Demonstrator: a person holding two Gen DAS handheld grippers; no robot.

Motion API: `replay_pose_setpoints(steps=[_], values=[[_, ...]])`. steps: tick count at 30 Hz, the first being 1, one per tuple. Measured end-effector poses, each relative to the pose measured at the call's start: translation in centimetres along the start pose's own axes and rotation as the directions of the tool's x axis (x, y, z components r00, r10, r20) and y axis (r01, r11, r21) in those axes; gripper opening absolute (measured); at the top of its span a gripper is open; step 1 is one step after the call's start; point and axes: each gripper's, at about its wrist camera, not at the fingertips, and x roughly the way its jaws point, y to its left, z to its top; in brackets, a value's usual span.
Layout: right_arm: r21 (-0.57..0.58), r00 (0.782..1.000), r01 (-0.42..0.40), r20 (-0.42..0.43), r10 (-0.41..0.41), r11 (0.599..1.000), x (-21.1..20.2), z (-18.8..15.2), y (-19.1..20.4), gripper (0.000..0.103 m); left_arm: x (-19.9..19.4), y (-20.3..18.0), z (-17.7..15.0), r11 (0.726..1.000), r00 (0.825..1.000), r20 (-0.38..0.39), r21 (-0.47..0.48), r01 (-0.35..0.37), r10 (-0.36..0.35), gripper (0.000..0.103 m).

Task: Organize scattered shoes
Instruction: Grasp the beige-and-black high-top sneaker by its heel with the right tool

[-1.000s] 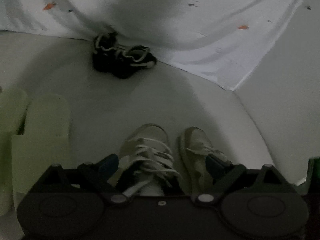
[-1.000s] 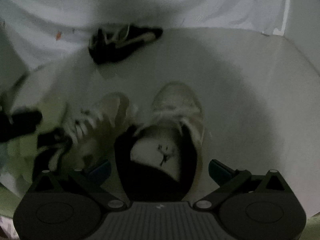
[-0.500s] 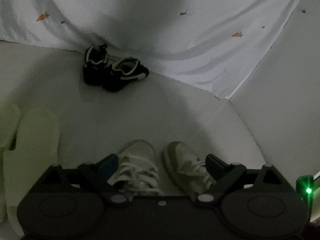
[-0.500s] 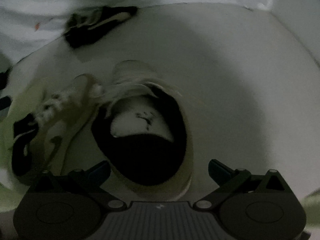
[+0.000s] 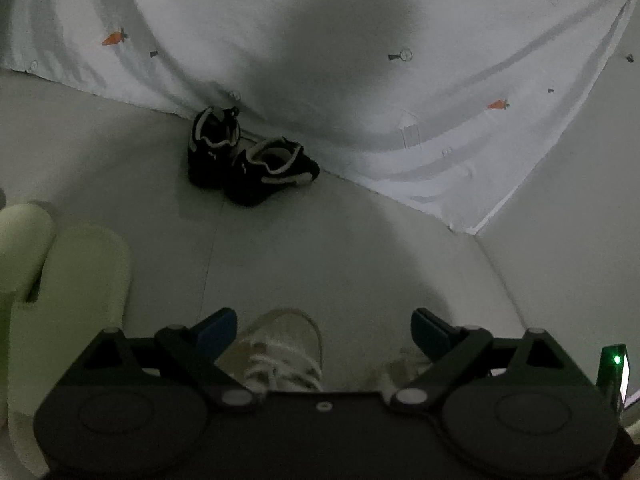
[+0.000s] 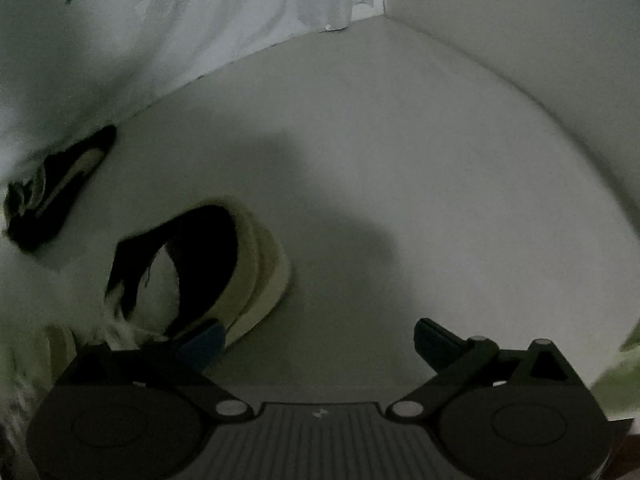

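In the left wrist view my left gripper (image 5: pixel 324 330) is open above the floor, with the toe of a beige laced sneaker (image 5: pixel 280 352) between its fingers but untouched. A second beige toe (image 5: pixel 404 364) peeks by the right finger. A pair of black shoes with white trim (image 5: pixel 248 164) lies farther ahead at the sheet's edge. In the right wrist view my right gripper (image 6: pixel 318 340) is open over bare floor. A beige sneaker with a dark lining (image 6: pixel 208 268) lies beside its left finger, and a black shoe (image 6: pixel 52 196) shows at the far left.
Pale green slippers (image 5: pixel 68 292) lie at the left. A white sheet with carrot prints (image 5: pixel 360 60) hangs down ahead, and a white wall (image 5: pixel 580 220) closes the right side. The floor (image 6: pixel 400 180) in the corner is light grey.
Both grippers have pulled back from the beige sneakers. The left view has lifted, so less of the sneakers shows. The right gripper has swung right, leaving its sneaker off to the left.
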Motion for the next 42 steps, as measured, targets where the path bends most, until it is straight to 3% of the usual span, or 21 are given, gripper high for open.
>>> replay_pose_setpoints(steps=[4, 9, 11, 12, 13, 14, 15, 17, 20, 23, 25, 27, 29, 34, 38, 42], values=[[-0.011, 1.0, -0.002, 0.022, 0.002, 1.0, 1.0, 1.3, 0.6, 0.1, 1.4, 0.1, 1.0, 1.0, 1.0, 0.015, -0.005, -0.004, 0.004, 0.095], [0.094, 0.987, -0.159, 0.022, 0.158, 0.983, 2.3, 3.1, -0.8, 0.099, 3.8, 0.2, 2.9, 1.0, 0.999, 0.032, 0.006, -0.011, 0.011, 0.095], [0.161, 0.964, -0.265, 0.079, 0.255, 0.951, 1.8, 3.7, -1.1, 0.099, 4.2, 0.2, 3.6, 1.0, 0.999, 0.04, -0.002, -0.019, 0.019, 0.095], [0.149, 0.935, -0.349, 0.129, 0.332, 0.925, 0.8, 3.7, -1.2, 0.099, 4.3, 0.3, 4.0, 1.0, 0.999, 0.041, -0.017, -0.012, 0.013, 0.095], [0.088, 0.902, -0.419, 0.152, 0.403, 0.904, 0.0, 3.4, -0.7, 0.1, 4.4, 0.3, 4.1, 1.0, 0.999, 0.039, -0.027, 0.0, 0.001, 0.095], [0.029, 0.887, -0.449, 0.138, 0.441, 0.893, -0.1, 3.1, 0.0, 0.1, 4.5, 0.3, 4.1, 0.999, 0.999, 0.037, -0.036, 0.012, -0.011, 0.095], [-0.009, 0.885, -0.451, 0.122, 0.449, 0.893, 0.1, 2.9, 0.6, 0.1, 4.6, 0.3, 4.0, 0.999, 0.999, 0.029, -0.035, 0.021, -0.02, 0.095], [-0.161, 0.903, -0.409, 0.067, 0.423, 0.898, 0.8, 1.5, 3.1, 0.1, 4.7, 0.0, 3.5, 1.0, 1.0, 0.01, -0.018, 0.018, -0.018, 0.095], [-0.25, 0.914, -0.395, -0.007, 0.406, 0.884, 2.6, 0.4, 5.1, 0.1, 3.7, -0.4, 2.4, 1.0, 1.0, 0.001, 0.005, 0.015, -0.015, 0.095], [-0.222, 0.877, -0.481, -0.108, 0.469, 0.848, 4.4, -1.1, 5.9, 0.101, 1.8, -0.3, 1.5, 1.0, 1.0, 0.026, 0.016, -0.002, 0.002, 0.095], [-0.247, 0.891, -0.453, -0.105, 0.441, 0.857, 4.6, -1.5, 6.4, 0.099, 0.9, 0.1, 1.2, 1.0, 0.999, 0.036, 0.003, -0.014, 0.014, 0.095], [-0.352, 0.935, -0.351, -0.089, 0.343, 0.867, 5.1, -2.6, 7.9, 0.086, -0.5, 0.9, 0.2, 0.999, 0.999, 0.04, -0.042, -0.034, 0.036, 0.095], [-0.38, 0.952, -0.297, -0.046, 0.303, 0.876, 4.5, -3.6, 8.4, 0.081, -1.6, 1.4, -0.5, 0.997, 0.998, 0.041, -0.067, -0.048, 0.051, 0.095], [-0.293, 0.952, -0.306, -0.07, 0.299, 0.906, 3.3, -5.4, 7.3, 0.078, -4.8, 2.2, -1.9, 0.993, 0.994, 0.07, -0.087, -0.083, 0.089, 0.095], [-0.309, 0.949, -0.314, -0.093, 0.3, 0.898, 2.7, -6.6, 8.0, 0.078, -6.1, 3.4, -2.4, 0.988, 0.991, 0.076, -0.118, -0.1, 0.11, 0.095], [-0.327, 0.943, -0.332, -0.111, 0.313, 0.885, 1.9, -8.2, 8.5, 0.08, -5.9, 3.9, -2.7, 0.99, 0.996, 0.033, -0.116, -0.082, 0.087, 0.095]])
